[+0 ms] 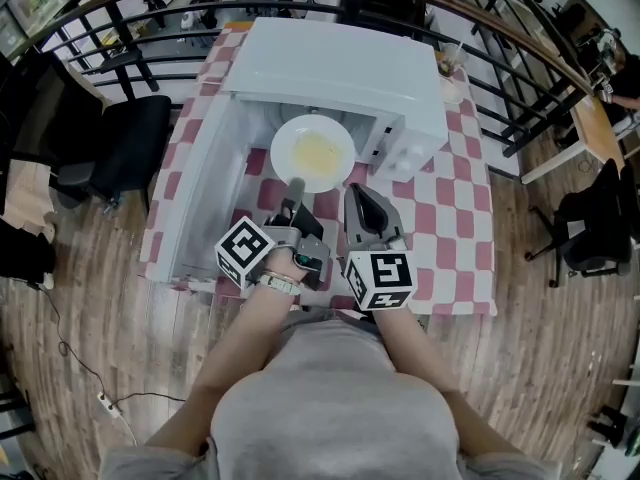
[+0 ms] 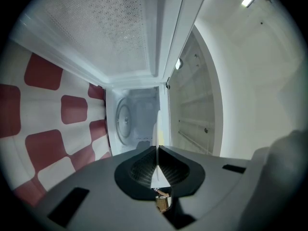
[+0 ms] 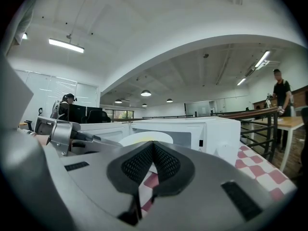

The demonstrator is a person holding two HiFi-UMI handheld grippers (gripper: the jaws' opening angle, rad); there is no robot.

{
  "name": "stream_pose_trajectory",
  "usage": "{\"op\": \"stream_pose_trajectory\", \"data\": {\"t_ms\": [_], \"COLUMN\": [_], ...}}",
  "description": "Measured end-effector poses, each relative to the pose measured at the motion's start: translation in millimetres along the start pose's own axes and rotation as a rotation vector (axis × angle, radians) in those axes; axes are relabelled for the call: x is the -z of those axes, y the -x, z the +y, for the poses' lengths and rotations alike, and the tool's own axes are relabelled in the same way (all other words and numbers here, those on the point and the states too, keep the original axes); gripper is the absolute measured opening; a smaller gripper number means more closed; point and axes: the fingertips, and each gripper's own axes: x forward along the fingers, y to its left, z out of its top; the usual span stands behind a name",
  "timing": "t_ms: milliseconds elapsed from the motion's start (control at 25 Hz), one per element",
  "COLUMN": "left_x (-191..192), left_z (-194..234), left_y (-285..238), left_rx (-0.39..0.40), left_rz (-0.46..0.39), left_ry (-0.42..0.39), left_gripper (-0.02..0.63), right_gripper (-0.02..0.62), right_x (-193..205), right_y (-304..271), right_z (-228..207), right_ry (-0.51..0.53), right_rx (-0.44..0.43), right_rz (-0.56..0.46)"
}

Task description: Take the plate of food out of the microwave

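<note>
Your left gripper (image 1: 296,184) pinches the plate (image 1: 312,152) at its lower rim, mid-frame (right gripper (image 1: 357,198) closed, empty, just beside)

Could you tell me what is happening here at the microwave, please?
A person is working with two handheld grippers at a microwave on a checked table. The left gripper is clamped on the near rim of the white plate of yellow food, holding it just in front of the open cavity, with the door swung wide. The right gripper is shut and empty beside it.
</note>
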Motion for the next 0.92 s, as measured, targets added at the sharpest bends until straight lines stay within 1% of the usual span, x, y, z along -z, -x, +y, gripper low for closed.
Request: {"op": "stream_pose_trajectory", "data": {"t_ms": [440,920], "left_x": [4.3,6.8], "left_z": [-4.9,-7.3], "left_y": [5.1,7.5], "left_rx": [0.011,0.014], "left_rz": [0.008,0.02], "left_ry": [0.015,0.022], "left_gripper": [0.017,0.017], "right_gripper": [0.025,0.025], "right_x": [-1.4,-3.8], "right_y": [8.5,11.3], "right_z": [1.1,1.7], "right_ry": [0.039,0.043], "right_rx": [0.033,0.053], "right_rz": [0.002,-0.002]}}
